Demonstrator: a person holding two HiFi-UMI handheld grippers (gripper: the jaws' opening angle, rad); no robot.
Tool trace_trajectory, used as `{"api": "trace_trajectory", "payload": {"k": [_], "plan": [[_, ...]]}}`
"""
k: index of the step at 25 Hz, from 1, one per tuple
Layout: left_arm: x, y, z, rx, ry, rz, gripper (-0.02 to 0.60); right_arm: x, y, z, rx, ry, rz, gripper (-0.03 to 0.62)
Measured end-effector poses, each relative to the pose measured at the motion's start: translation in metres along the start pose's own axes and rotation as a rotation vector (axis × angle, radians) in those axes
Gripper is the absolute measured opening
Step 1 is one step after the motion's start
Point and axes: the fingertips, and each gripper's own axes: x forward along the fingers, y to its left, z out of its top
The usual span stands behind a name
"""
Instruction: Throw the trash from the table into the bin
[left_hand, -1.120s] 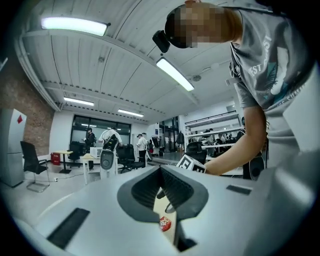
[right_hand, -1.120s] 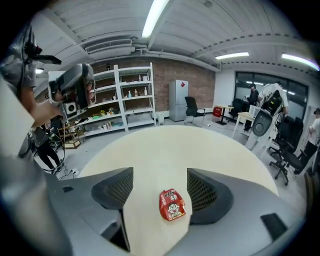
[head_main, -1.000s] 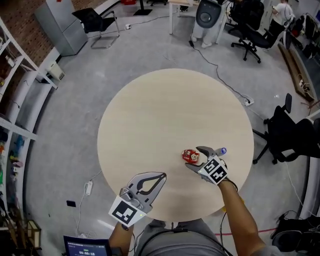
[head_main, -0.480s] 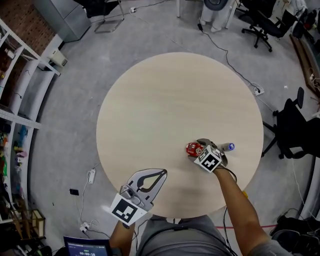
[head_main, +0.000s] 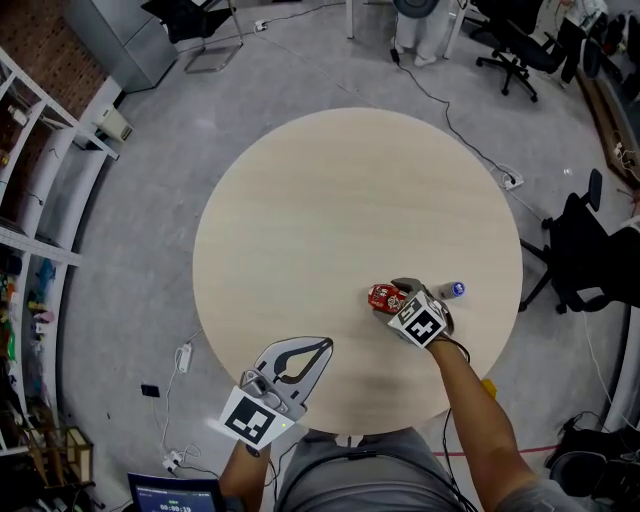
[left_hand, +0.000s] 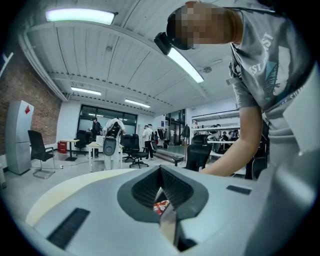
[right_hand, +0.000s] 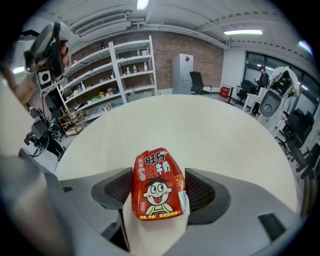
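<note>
Outwardly, the round tabletop lay almost bare, wide and free across its far and left parts, with grey floor all round its rim. The only things on it sat close to its right edge. There the red milk carton stood on the wood between the jaws of the right gripper, which had closed against both of its sides. A small bottle with a blue cap lay just beside that gripper, nearer the rim. The right forearm reached in from the near edge at a slant, the marker cube facing up. The left gripper hung over the near edge of the tabletop, well apart from the carton, pointing toward the middle. Its jaws were together with nothing between them, and its own view showed only a red sliver of the carton through the narrow gap. An office chair stood on the floor off the right rim, and shelving lined the left wall. The carton's far side was hidden, and the bottle was too small to make out further.
</note>
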Motion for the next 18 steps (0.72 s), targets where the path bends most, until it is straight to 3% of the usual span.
{"api": "trace_trajectory", "payload": {"k": [11, 18], "plan": [[-0.030, -0.030, 0.058, 0.100, -0.086, -0.074, 0.041, -0.145, 0.061, 0.104, 0.022, -0.311, -0.116, 0.334], [-0.051, -0.048, 0.106, 0.191, -0.166, -0.128, 0.041, -0.239, 0.106, 0.145, 0.030, -0.472, -0.189, 0.334]]}}
